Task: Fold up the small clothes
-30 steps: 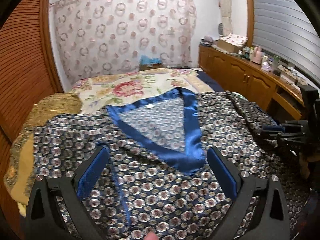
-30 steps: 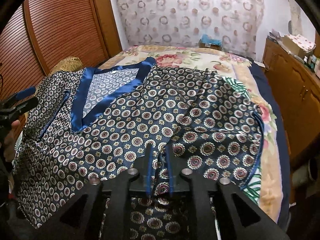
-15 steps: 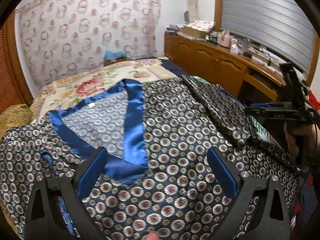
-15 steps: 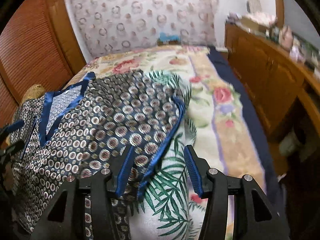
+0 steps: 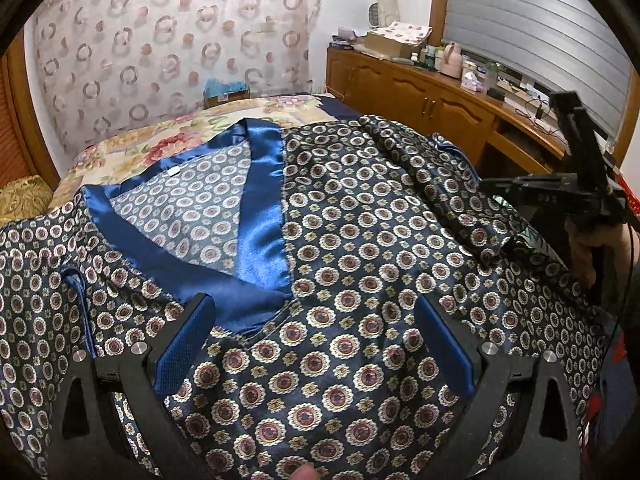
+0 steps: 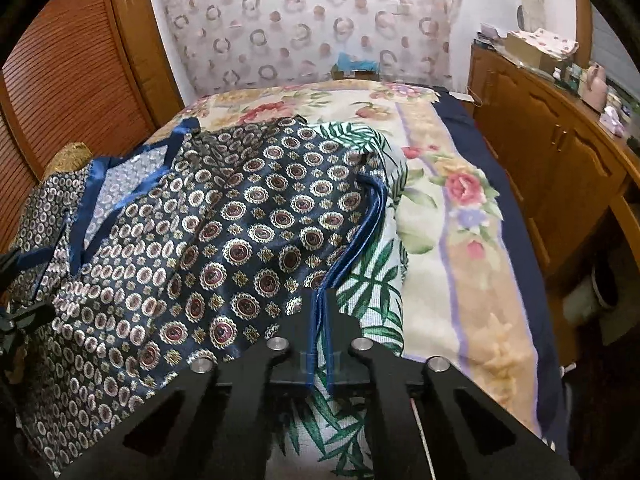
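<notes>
No readable text, labels, brands, numbers or signs in either view

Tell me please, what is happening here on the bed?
A person with a gripper in each hand is folding a patterned navy pajama top spread on the bed. The right gripper is shut on the top's blue-piped edge. The left gripper is open above the front of the garment, near the blue satin collar, holding nothing.

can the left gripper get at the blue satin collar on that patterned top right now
Probably yes. The left gripper is open just short of the blue satin collar, and nothing lies between them on the patterned top.
</notes>
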A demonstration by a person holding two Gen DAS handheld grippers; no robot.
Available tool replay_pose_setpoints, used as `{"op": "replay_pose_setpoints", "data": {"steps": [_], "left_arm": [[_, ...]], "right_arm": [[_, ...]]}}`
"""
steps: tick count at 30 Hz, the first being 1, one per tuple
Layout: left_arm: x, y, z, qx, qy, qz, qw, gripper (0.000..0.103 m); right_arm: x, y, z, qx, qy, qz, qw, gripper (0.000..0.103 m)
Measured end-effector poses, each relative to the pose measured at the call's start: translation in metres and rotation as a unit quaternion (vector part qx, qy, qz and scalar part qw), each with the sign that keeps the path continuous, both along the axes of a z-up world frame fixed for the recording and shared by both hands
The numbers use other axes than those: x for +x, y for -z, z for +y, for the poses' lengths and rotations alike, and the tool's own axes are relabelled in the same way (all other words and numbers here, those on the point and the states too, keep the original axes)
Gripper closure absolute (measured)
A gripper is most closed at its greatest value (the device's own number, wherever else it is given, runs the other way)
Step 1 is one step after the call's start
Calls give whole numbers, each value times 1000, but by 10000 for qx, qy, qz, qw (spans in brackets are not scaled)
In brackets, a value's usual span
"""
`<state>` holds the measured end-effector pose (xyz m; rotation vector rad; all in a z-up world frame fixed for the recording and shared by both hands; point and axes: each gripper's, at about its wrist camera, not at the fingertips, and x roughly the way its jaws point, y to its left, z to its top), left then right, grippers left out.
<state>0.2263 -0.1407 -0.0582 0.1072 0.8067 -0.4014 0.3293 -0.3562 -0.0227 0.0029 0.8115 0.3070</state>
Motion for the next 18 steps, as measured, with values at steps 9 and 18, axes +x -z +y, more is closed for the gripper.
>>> {"op": "replay_pose_setpoints", "data": {"steps": [9,18], "left_arm": [[2,-5,25,-137,-262,-43,9996,3],[0,-8,52,-203,-552,-101,9982,3]], "right_arm": [[-6,-52,50,265,-892,-580,9940,102],[-1,-59,134,161,-1908,-560,9799,91]]}}
